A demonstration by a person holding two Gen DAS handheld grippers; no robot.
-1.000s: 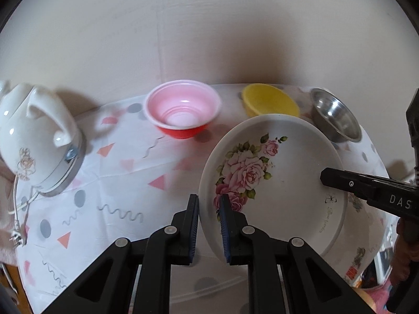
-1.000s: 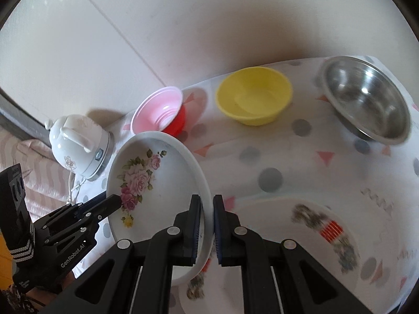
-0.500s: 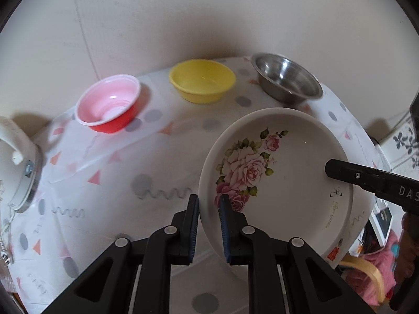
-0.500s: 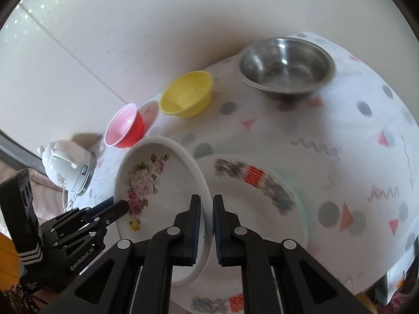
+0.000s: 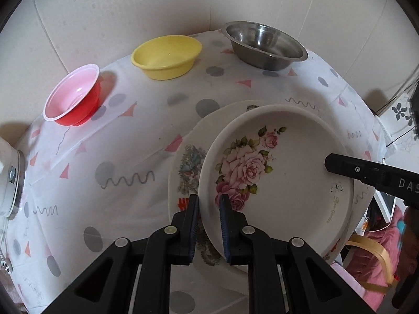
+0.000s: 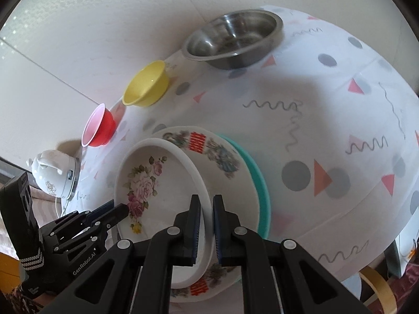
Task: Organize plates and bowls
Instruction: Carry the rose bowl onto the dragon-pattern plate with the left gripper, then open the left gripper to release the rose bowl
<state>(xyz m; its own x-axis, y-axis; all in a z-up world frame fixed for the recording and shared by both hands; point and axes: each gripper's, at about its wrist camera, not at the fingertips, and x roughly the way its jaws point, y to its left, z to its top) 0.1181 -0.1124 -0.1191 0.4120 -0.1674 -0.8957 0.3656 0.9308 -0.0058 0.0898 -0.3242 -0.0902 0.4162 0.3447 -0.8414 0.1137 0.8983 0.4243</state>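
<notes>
A white rose-patterned plate [image 5: 277,180] [image 6: 154,191] hangs tilted just above a stack of plates. My left gripper [image 5: 208,204] is shut on its left rim and my right gripper [image 6: 207,206] is shut on its opposite rim. Under it lies a white plate with red and green print [image 5: 187,164] [image 6: 209,146], which rests on a teal plate [image 6: 258,180]. At the back of the table stand a red bowl [image 5: 74,96] [image 6: 98,128], a yellow bowl [image 5: 166,56] [image 6: 146,85] and a steel bowl [image 5: 264,44] [image 6: 233,39].
A white electric kettle [image 6: 53,175] [image 5: 10,180] stands at the table's left end. The tablecloth [image 5: 146,141] has grey dots and pink triangles. A wall runs close behind the bowls. A wooden chair back [image 5: 371,259] shows past the table's right edge.
Both grippers carried the rose plate to the right and lower, from near the kettle and red bowl to over the printed plate stack. Both grips stayed shut.
</notes>
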